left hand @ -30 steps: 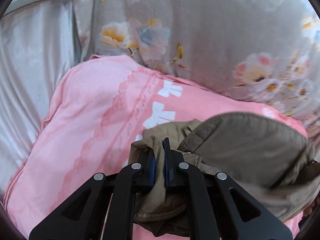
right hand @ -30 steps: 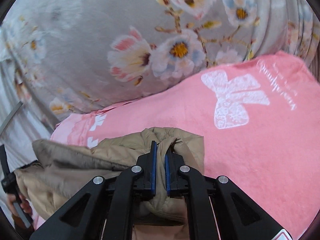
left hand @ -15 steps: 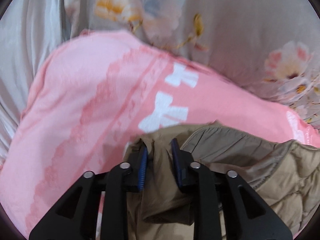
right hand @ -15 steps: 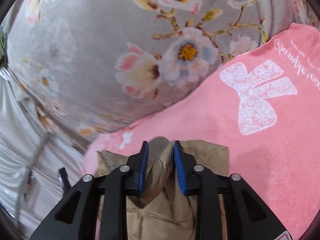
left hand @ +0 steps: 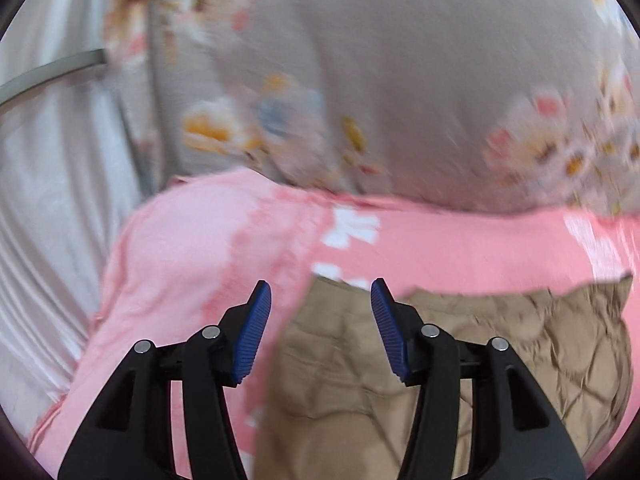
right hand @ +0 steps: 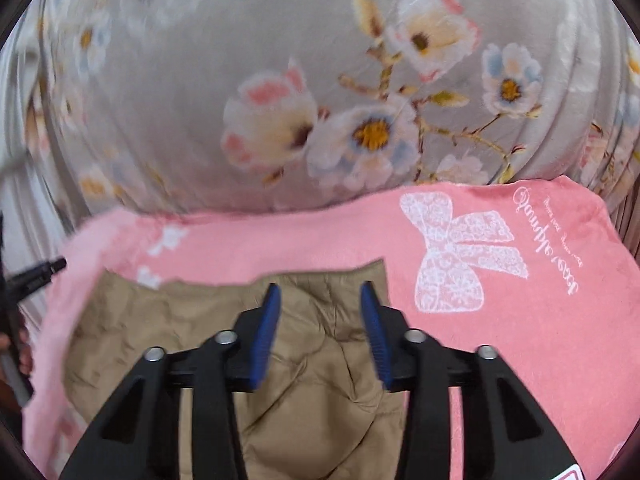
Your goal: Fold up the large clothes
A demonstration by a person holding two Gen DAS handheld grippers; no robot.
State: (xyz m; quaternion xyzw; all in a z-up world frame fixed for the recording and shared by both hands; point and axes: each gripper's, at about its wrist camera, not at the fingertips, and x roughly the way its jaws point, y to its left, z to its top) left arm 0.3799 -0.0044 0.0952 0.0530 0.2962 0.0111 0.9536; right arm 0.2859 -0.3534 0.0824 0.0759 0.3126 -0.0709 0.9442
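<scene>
With the left gripper (left hand: 321, 300) opening and the right gripper (right hand: 321, 302) closing slightly, both spread clear above the jacket (right hand: 208, 320), its puffy fold at lower frame could spring open.

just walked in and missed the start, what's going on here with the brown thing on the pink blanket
A person is folding a tan quilted garment with a hand-held claw in each hand. It lies flat on a pink blanket with white lace bows, in front of a grey flowered cloth. Neither claw grips it now. The left claw is opening above the garment's left edge, and the right claw is easing slightly closed over its right part, pads clear of the fabric.
</scene>
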